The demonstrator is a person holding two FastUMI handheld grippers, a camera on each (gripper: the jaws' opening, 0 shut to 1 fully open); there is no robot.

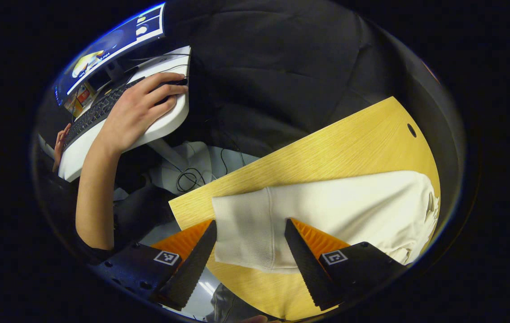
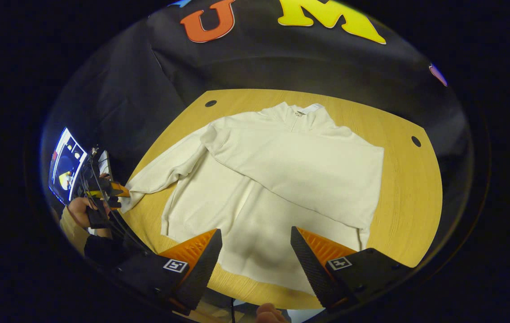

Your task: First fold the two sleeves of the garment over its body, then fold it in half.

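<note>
The cream garment (image 2: 273,179) lies flat on the wooden table (image 2: 412,179), one sleeve folded across its body, the other (image 2: 160,177) stretched left. The left gripper (image 1: 250,251) straddles that cuff (image 1: 244,233), wide open; the right gripper (image 2: 255,260) hovers open over the hem. A shallow pinch could drop the cuff. Someone's arm (image 1: 93,188) and cables (image 1: 190,177) sit beyond the table edge.

Table: we see a wooden table (image 2: 412,188).
Desk: a white desk (image 1: 165,123) carries our keyboard (image 1: 95,110) and monitor (image 1: 111,42).
Cables: they lie coiled (image 1: 187,177) below the desk.
</note>
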